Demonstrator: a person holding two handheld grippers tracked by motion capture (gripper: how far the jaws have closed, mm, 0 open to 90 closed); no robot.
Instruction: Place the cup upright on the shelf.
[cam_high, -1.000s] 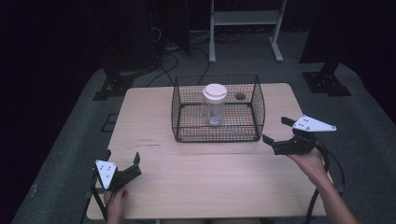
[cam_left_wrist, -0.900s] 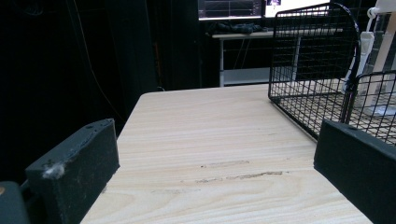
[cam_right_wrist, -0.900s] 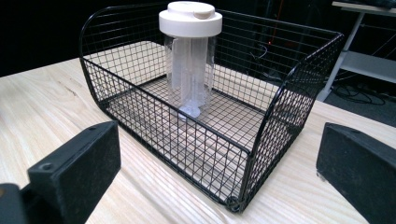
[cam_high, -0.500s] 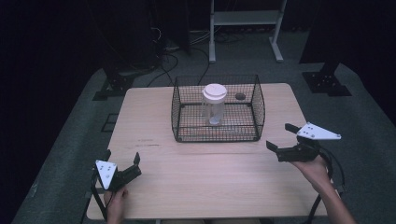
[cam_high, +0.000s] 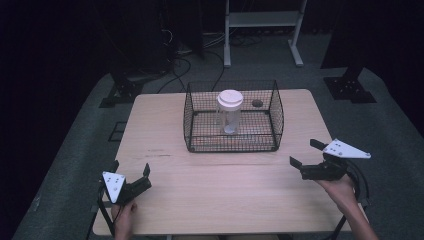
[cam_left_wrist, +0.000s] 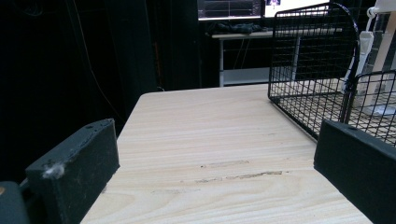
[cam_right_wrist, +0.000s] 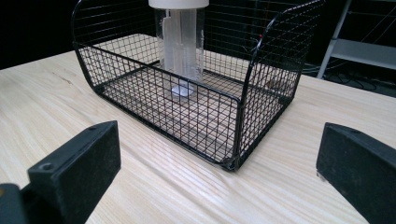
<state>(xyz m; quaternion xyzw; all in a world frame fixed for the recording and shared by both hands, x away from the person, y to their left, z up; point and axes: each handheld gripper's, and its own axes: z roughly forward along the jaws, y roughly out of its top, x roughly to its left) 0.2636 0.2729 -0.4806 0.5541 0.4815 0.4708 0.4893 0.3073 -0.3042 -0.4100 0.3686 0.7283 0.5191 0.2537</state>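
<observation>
My left gripper (cam_high: 131, 176) sits low over the near left corner of the table (cam_high: 165, 120), close to that edge, with bare wood open ahead of it all the way to the wire basket (cam_high: 232, 145). Its jaws are spread wide and hold nothing; in the left gripper view they frame only tabletop, with a few dark scuff marks (cam_left_wrist: 240, 175) on the wood between them and the basket's corner (cam_left_wrist: 310, 70) rising at the right.

The basket stands in the far middle of the table, its near side lower than the others. Inside it a clear jar (cam_high: 229, 116) with a white lid (cam_high: 230, 98) stands upright, near the middle. From above I also see a small dark round mark (cam_high: 257, 103) just behind the basket; I cannot tell what it is. The right gripper view shows the jar (cam_right_wrist: 180, 44) through the mesh and its base on the basket floor.

My right gripper (cam_high: 305, 154) hovers by the right edge of the table, nearer than the basket and apart from it, pointed toward the basket's near right corner (cam_right_wrist: 231, 163). Its jaws stand wide apart, touching nothing, with clear wood between them.
</observation>
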